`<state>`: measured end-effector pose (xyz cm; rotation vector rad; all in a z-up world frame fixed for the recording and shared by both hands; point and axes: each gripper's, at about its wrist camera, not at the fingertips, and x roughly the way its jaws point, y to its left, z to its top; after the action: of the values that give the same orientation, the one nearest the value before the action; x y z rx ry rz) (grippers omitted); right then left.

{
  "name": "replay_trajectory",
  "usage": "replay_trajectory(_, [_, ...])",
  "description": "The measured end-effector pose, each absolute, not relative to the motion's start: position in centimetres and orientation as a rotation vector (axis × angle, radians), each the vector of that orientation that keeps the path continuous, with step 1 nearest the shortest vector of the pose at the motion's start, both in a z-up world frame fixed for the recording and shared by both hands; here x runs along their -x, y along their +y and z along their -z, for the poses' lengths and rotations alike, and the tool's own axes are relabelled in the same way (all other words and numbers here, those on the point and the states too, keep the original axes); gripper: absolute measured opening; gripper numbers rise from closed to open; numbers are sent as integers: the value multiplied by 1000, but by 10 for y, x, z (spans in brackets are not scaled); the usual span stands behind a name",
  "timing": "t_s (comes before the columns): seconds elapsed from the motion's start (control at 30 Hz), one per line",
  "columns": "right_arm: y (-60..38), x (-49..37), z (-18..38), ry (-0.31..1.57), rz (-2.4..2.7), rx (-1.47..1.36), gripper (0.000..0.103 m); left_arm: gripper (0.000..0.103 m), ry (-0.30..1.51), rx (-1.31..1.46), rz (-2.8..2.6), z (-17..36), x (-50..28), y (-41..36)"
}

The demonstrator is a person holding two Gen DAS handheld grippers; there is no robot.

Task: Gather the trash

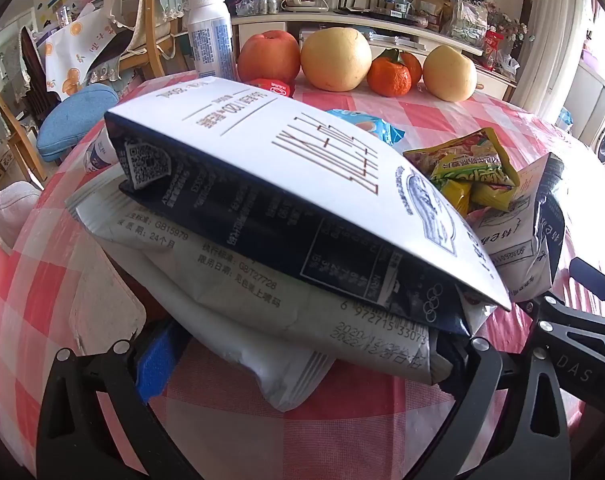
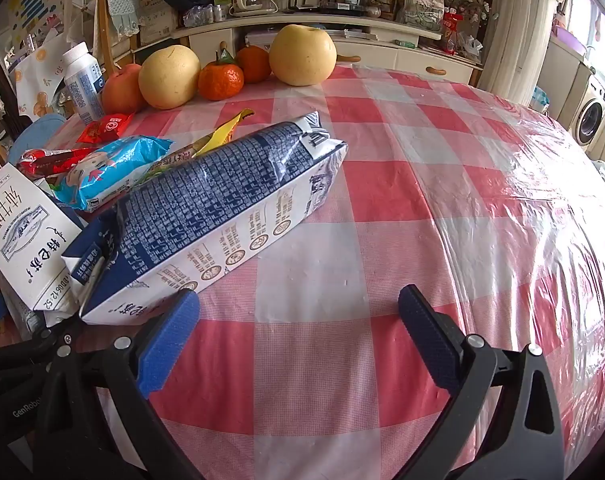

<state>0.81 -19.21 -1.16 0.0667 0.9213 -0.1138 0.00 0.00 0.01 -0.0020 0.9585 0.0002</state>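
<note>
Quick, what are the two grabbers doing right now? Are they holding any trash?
Left hand-held gripper: closed on the flattened milk carton and a gray-white wrapper beneath it.
Right hand-held gripper: open, holding nothing, beside another milk carton.

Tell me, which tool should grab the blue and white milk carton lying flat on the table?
Probably the right tool: it is open and empty, with the milk carton just ahead, by its left finger. The left tool already has the flattened carton and grey packet between its fingers.
</note>
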Motion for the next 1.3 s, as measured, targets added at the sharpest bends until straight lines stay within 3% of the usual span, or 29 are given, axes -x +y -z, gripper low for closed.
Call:
replay_trajectory(0.37, [-194, 1, 9, 930, 98, -76, 99, 99, 957, -7, 32, -2, 5, 1])
replay_trajectory(0.57, [-207, 29, -1, 906, 103, -233, 99, 99, 887, -52, 51, -20, 33, 0])
replay_trajectory(1.03, [-191, 116, -110, 528, 140, -155, 99, 99, 633, -87, 54, -109, 113, 24])
replay_trajectory(1.3, [-165, 171, -145, 393, 161, -80, 99, 99, 551, -38, 52, -143, 152, 51])
